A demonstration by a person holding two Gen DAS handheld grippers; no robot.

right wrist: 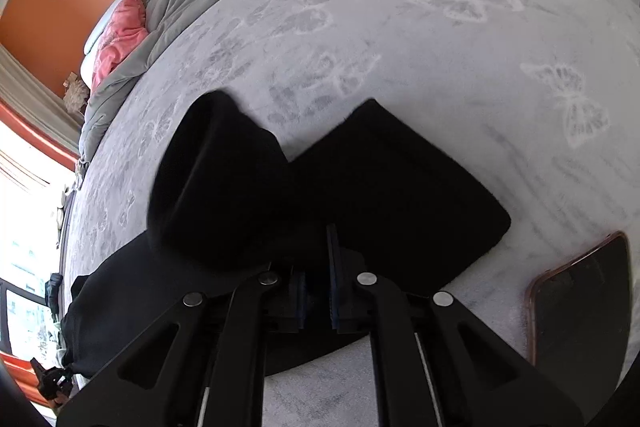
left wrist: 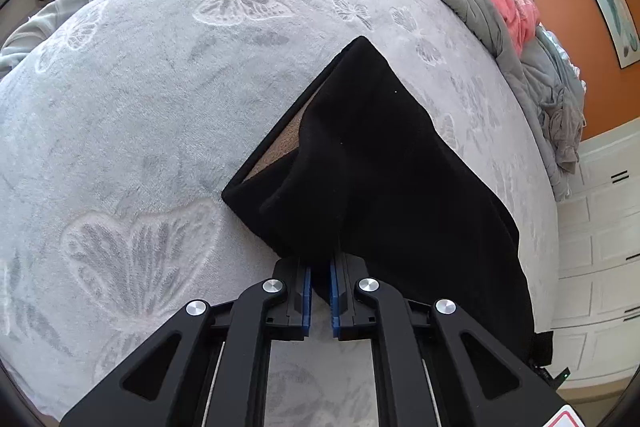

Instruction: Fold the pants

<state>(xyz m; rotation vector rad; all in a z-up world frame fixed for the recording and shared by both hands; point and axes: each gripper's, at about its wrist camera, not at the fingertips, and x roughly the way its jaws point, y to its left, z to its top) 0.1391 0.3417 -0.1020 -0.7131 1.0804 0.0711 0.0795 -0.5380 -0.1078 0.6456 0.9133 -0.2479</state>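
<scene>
**Mid-fold, both corners pinched**

We have the black pants [left wrist: 384, 163] on the bed [left wrist: 160, 107], lying on the grey butterfly-print blanket, already doubled at least once: in the left wrist view a tan inner lining shows along the open edge on the left side of the bundle. In the right wrist view the cloth rises in two humps, one bulging up to the left, the other lying flatter to the right.

Our left hand-held gripper [left wrist: 320, 291] has its blue pads nearly together with a tongue of black cloth between them, so we read it as clamped on the near edge of the pants. Our right hand-held gripper [right wrist: 318, 291] is likewise narrowed with dark fabric draped over and between its fingers; we judge it is gripping the pants too, though the shadow hides the contact.

We judge that we are carrying the near edge over for another fold. The next move calls for lifting both corners evenly, carrying them across to the far edge, and lining up the layers before letting go.

A phone [right wrist: 580, 291] lies near the pants on the right; a heap of grey and pink bedding [left wrist: 504, 3] sits along the far side.
</scene>
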